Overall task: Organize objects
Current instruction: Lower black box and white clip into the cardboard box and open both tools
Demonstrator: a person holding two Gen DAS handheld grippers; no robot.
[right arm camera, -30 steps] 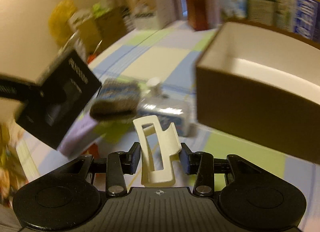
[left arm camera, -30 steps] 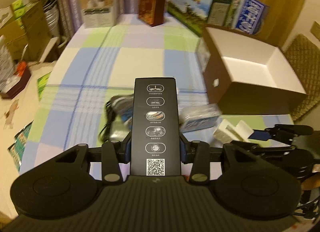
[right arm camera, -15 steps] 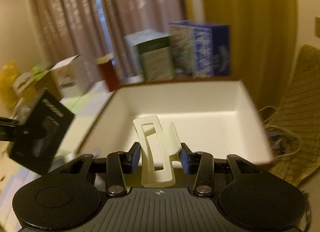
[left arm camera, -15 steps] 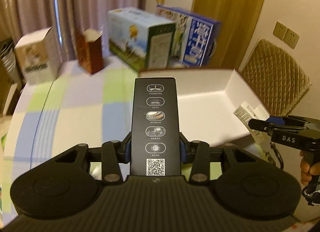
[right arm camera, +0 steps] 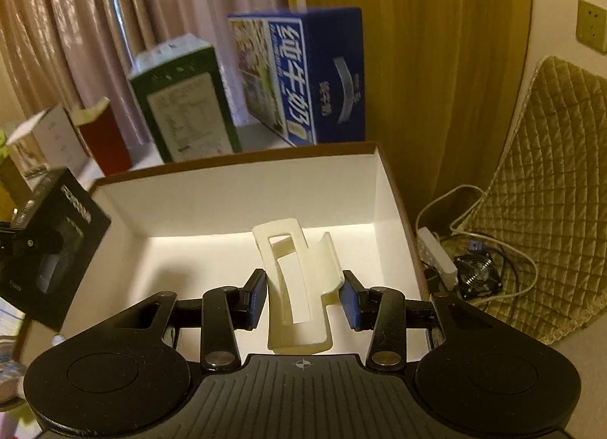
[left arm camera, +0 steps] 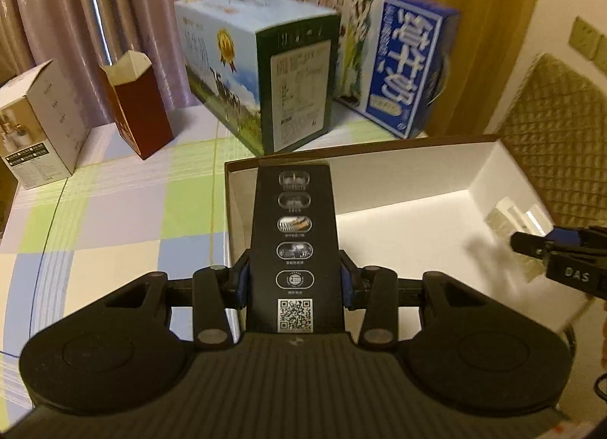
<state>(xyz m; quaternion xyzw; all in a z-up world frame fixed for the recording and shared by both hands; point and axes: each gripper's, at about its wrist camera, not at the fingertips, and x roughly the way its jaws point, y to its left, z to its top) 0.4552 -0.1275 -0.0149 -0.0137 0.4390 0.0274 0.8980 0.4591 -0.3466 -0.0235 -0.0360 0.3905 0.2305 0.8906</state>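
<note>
My left gripper is shut on a tall black box printed with icons and a QR code. It holds the box upright over the left wall of an open carton, brown outside and white inside. My right gripper is shut on a cream plastic clip, tilted slightly, above the carton's white floor. From the left wrist view the right gripper enters at the right edge with the clip blurred. The black box shows at the left of the right wrist view.
A green-and-blue milk case, a blue case, a dark red open carton and a white box stand at the back of the checked tablecloth. A quilted chair and a power strip with cables lie to the right.
Both grippers rose from the clutter on the table and swung right to above the open carton, each still holding its object. The clip now sits more tilted.
</note>
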